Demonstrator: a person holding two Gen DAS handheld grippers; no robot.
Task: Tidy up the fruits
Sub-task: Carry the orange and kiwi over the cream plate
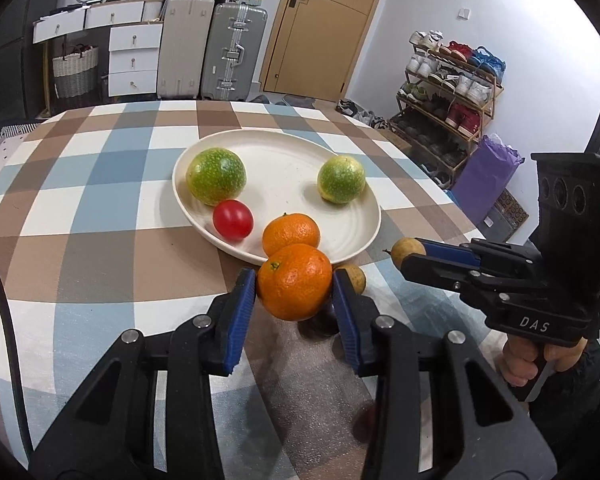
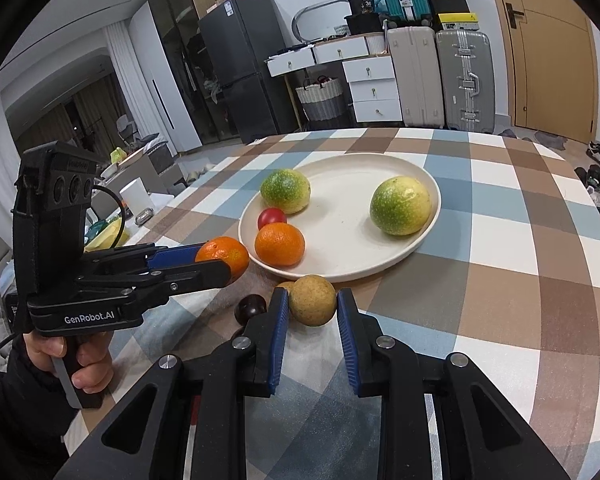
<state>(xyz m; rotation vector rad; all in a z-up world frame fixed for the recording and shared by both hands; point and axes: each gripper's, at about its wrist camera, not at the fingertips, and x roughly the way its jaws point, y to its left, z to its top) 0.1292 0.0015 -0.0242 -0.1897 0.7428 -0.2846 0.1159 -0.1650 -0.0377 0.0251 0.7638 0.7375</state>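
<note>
Already the plate (image 1: 364,236) holds two green fruits, a tomato (image 1: 233,219) and an orange (image 1: 291,234), while the left gripper (image 1: 294,292) pinches another orange (image 1: 295,287) and the right gripper (image 2: 313,306) a longan (image 2: 312,300).

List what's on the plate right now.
On the cream plate: two green-yellow round fruits, a red cherry tomato and one tangerine. The tangerine partly covers the tomato; nothing shows under the fruit.

- The right hand-held gripper (image 2: 313,307) grips a small tan fruit (image 2: 312,300) between its blue pads.
- The left hand-held gripper (image 2: 220,258) clamps an orange (image 2: 225,255) beside the cream plate (image 2: 380,268).
- The plate holds another orange (image 2: 280,244), a red tomato (image 2: 271,218) and two green fruits (image 2: 285,191).
</note>
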